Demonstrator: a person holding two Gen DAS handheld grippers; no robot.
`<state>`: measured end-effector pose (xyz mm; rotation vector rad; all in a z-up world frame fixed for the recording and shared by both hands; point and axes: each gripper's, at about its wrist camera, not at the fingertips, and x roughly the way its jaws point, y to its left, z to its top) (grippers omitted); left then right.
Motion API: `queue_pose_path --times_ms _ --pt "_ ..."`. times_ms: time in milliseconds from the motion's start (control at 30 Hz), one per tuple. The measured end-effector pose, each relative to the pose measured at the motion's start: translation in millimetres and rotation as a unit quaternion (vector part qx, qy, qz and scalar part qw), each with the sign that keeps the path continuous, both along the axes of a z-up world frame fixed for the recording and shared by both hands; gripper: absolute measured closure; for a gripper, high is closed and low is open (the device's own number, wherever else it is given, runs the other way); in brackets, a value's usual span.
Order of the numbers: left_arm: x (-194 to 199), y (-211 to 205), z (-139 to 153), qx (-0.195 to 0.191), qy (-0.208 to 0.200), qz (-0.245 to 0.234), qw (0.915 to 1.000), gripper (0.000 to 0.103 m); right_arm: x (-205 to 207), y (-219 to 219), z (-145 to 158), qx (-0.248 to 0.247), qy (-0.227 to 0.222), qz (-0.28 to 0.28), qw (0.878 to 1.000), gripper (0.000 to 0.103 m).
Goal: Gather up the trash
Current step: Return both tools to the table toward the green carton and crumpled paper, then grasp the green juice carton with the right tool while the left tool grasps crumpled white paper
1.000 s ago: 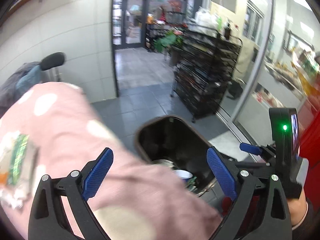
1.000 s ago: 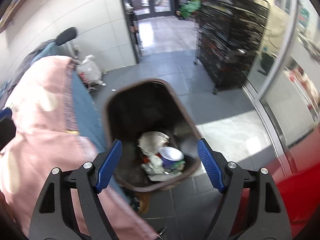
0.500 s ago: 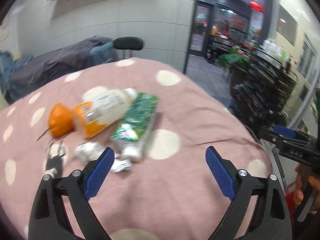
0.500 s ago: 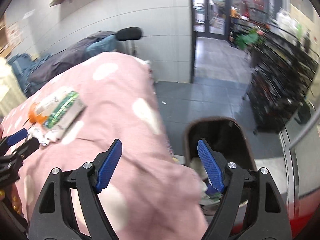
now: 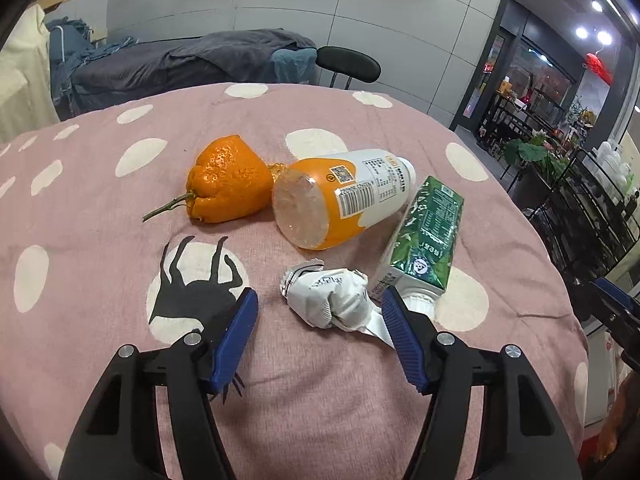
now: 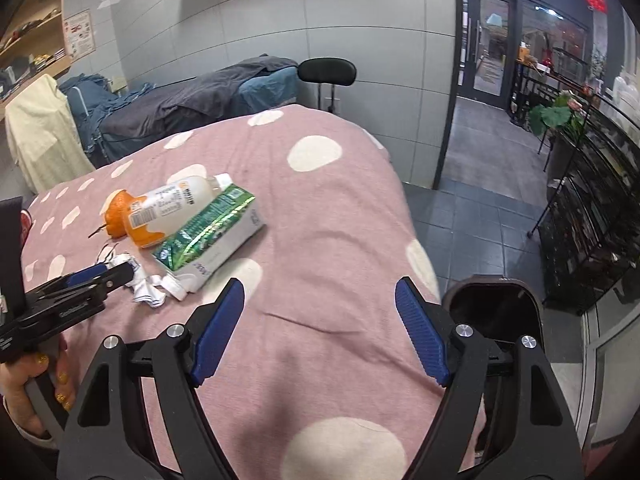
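Crumpled wrapper (image 5: 334,300) between closing left tool (image 5: 320,316), untouched

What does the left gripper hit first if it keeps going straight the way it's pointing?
Most likely the crumpled white wrapper, which lies between the closing jaws of the left gripper, not yet pinched. The green carton sits just beyond its right finger; depth is hard to judge.

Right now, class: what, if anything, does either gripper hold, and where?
Nothing held. The left gripper is closing around the crumpled wrapper; the right gripper is open, empty.
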<state>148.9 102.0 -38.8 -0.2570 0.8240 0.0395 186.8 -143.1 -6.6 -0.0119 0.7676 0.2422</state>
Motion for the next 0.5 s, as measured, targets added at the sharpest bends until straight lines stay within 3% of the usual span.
queue_pose_path --times_ms 100,233,500 --pt "5.4 5.9 -3.5 -0.023 0.007 0.001 0.9997 0.046 4.8 13.7 1.4 0.004 0.004 0.016 1.000 0.025" --pt "8.0 4.3 -2.6 -0.036 0.007 -0.004 0.9993 0.064 15.6 30.2 1.4 0.016 0.016 0.036 0.999 0.025" --pt "-11.6 12.0 10.8 -0.029 -0.032 0.011 0.9990 0.067 56.4 62.3 -12.2 0.085 0.092 0.047 0.991 0.025"
